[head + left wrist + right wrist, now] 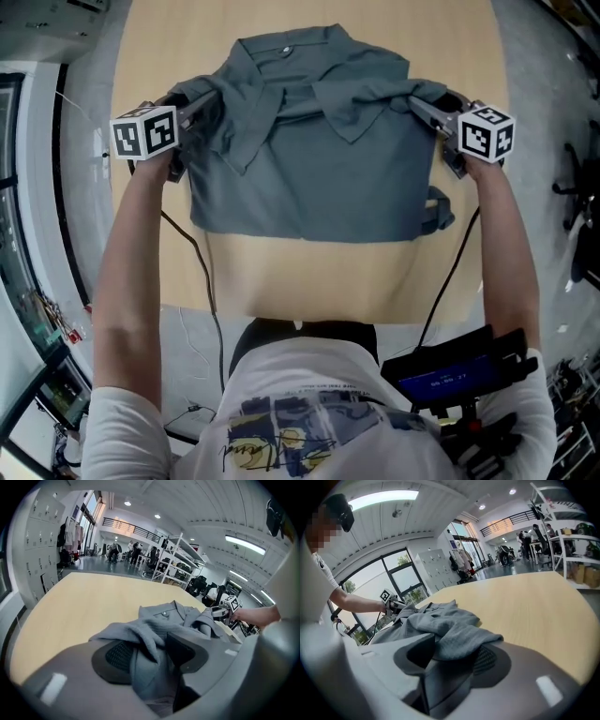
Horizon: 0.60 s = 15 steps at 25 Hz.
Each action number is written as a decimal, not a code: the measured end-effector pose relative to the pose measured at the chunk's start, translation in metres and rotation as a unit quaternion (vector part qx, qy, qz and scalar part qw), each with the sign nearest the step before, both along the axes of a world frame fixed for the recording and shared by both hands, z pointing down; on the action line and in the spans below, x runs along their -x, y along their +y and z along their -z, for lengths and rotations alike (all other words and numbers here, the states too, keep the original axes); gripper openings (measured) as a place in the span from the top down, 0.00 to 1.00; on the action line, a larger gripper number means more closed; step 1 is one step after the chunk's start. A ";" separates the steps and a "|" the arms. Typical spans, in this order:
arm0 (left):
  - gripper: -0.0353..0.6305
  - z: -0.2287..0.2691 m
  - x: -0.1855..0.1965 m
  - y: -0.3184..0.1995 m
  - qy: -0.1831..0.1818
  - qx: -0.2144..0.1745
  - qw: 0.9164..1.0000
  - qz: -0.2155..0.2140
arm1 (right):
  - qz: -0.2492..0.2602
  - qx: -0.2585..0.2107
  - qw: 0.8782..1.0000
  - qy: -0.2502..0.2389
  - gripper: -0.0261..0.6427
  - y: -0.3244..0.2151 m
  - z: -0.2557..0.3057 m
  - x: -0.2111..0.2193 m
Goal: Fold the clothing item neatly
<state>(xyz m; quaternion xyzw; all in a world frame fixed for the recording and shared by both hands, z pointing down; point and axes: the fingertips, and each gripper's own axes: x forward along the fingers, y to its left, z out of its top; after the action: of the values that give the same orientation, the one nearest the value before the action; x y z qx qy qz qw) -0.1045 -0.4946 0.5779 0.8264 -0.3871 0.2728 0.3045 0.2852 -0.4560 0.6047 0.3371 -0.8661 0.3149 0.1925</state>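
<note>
A grey collared shirt (309, 169) lies on the wooden table (319, 281), collar at the far side, both sleeves folded in over the chest. My left gripper (202, 108) is at the shirt's left shoulder and my right gripper (422, 105) at its right shoulder. In the left gripper view the jaws (150, 651) stand apart, with a fold of the shirt (173, 616) lying loose between the pads. The right gripper view is alike: the jaws (450, 660) are parted and the shirt's fabric (440, 620) drapes over them without being pinched.
The shirt's hem lies a little in from the table's near edge (319, 319). A strip of cloth (436, 211) sticks out at the lower right. Black cables (202, 272) hang off the front. Shelving (178, 559) and lockers (436, 569) stand far behind the table.
</note>
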 end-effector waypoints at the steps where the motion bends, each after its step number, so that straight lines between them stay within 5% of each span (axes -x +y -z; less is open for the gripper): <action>1: 0.60 0.000 0.003 0.000 -0.005 0.000 1.000 -0.001 | 0.003 0.003 1.000 -0.001 0.63 0.001 -0.001 0.000; 15: 0.52 0.005 0.027 0.032 -0.039 -0.002 0.999 0.012 | -0.020 0.004 0.999 0.049 0.56 0.048 0.012 -0.034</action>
<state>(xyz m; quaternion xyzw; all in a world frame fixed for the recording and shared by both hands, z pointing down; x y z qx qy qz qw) -0.1313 -0.4630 0.5725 0.8109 -0.4093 0.3004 0.2911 0.3196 -0.4084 0.5928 0.3687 -0.8474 0.3053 0.2297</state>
